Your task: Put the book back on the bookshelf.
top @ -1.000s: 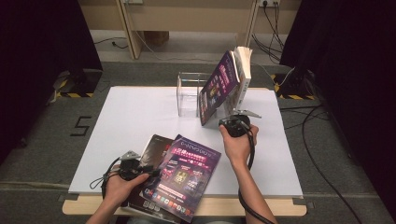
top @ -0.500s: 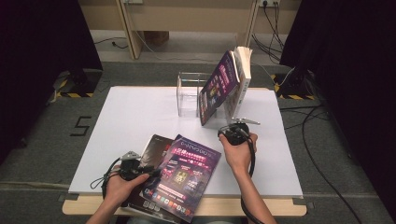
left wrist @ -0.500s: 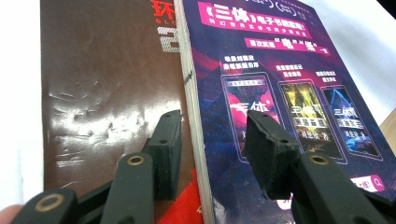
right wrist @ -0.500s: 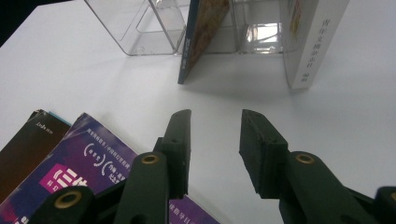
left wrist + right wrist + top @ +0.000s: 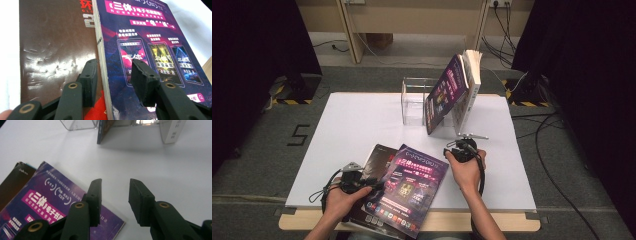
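A purple book point(image 5: 412, 186) lies at the table's front edge, partly on top of a brown book point(image 5: 377, 156). My left gripper point(image 5: 371, 184) rests at their left side. In the left gripper view its jaws point(image 5: 113, 63) straddle the purple book's point(image 5: 150, 37) page edge, one over the brown cover point(image 5: 55, 37) and one over the purple cover. They have just been closing, and the pads do not press on the book. My right gripper point(image 5: 460, 142) stands open over bare table with nothing between its fingers point(image 5: 115, 182), just past the purple book's point(image 5: 57, 202) far corner.
At the back a second purple book point(image 5: 444, 92) and a thick white book point(image 5: 469, 85) lean against each other, beside a clear acrylic stand point(image 5: 414, 100). The white tabletop point(image 5: 352, 125) stretches out to the left. Cables trail on the floor at right.
My right gripper has come down and back from the leaning books toward the purple book's corner. The left hand and the books have stayed put.
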A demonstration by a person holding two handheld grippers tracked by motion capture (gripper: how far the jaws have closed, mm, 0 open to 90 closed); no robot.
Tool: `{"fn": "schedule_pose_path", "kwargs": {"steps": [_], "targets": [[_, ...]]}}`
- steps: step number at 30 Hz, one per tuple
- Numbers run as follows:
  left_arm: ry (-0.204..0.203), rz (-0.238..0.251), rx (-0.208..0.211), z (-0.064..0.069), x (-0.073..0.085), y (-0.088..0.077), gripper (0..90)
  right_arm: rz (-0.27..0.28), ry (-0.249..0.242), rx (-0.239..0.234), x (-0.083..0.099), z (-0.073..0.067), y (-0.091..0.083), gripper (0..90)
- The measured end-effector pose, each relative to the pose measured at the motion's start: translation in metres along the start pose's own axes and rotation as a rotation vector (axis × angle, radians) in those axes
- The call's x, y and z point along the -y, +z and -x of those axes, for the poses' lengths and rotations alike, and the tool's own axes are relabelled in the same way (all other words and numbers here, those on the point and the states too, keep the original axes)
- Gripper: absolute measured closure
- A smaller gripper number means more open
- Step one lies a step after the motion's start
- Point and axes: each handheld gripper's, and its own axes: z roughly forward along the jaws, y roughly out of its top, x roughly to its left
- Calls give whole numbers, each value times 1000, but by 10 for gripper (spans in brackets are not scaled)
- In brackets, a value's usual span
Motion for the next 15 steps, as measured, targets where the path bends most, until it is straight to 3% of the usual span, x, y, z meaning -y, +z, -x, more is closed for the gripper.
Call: {"fn": "schedule_pose_path", "kwargs": {"steps": [15], "targets": [[-3, -2, 11, 1, 1, 0, 564, -60, 33, -32, 14, 3, 3, 615]]}}
